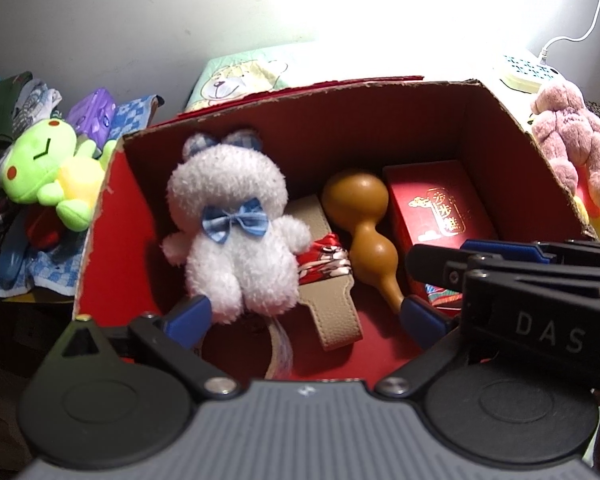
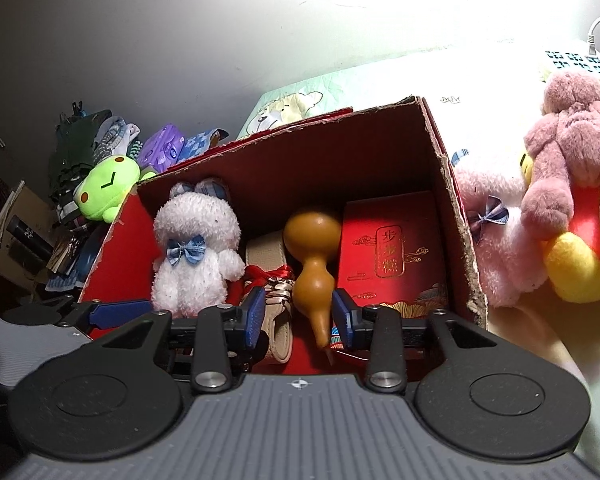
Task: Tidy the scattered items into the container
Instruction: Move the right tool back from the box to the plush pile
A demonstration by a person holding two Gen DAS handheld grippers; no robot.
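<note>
Bedding surrounds the red box [image 1: 112,216]. Inside it, the white plush [image 1: 232,232] sits at twelve o'clock from the left gripper [image 1: 304,314], jaws spread and empty. The right gripper [image 2: 298,316], jaws half-closed, straddles the gourd [image 2: 312,264] without touching it.

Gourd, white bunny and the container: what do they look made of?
Gourd: looks like dried natural gourd or wood, smooth tan with a soft sheen; could be plastic.
White bunny: fuzzy plush fabric, satin-like blue bow.
Container: cardboard, torn fibrous brown rim, inside faced red.
</note>
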